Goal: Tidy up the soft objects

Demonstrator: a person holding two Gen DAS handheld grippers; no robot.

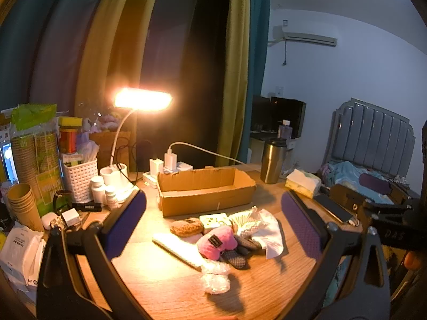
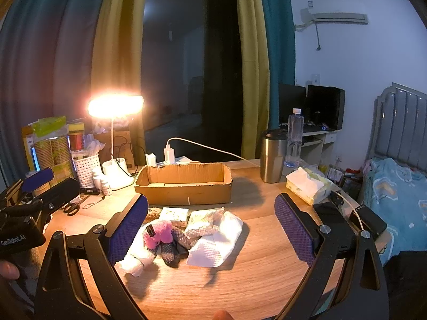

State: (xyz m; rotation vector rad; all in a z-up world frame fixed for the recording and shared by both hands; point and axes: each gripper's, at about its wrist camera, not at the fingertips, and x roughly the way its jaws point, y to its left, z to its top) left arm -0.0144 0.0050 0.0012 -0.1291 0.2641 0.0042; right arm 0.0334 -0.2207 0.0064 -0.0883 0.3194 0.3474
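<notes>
A pile of soft objects lies on the wooden table (image 1: 173, 301) in front of an empty cardboard box (image 1: 205, 190) (image 2: 184, 184): a pink plush piece (image 1: 217, 244) (image 2: 157, 233), a brown fuzzy piece (image 1: 186, 226), dark mesh socks (image 1: 240, 250) (image 2: 173, 248), bubble wrap (image 1: 214, 276) (image 2: 136, 261), a white paper towel (image 1: 269, 233) (image 2: 216, 242) and a bag of white beads (image 2: 204, 221). My left gripper (image 1: 213, 226) is open and empty, held above the pile. My right gripper (image 2: 212, 226) is open and empty, also above the pile.
A lit desk lamp (image 1: 142, 100) stands at the back left beside a white basket (image 1: 80, 180), pill bottles (image 1: 102, 192), paper cups (image 1: 22, 202) and chargers (image 1: 169, 161). A steel tumbler (image 2: 272, 156), water bottle (image 2: 295, 138), tissue pack (image 2: 307, 184) and phone (image 1: 336, 209) are on the right. Scissors (image 2: 72, 208) lie left.
</notes>
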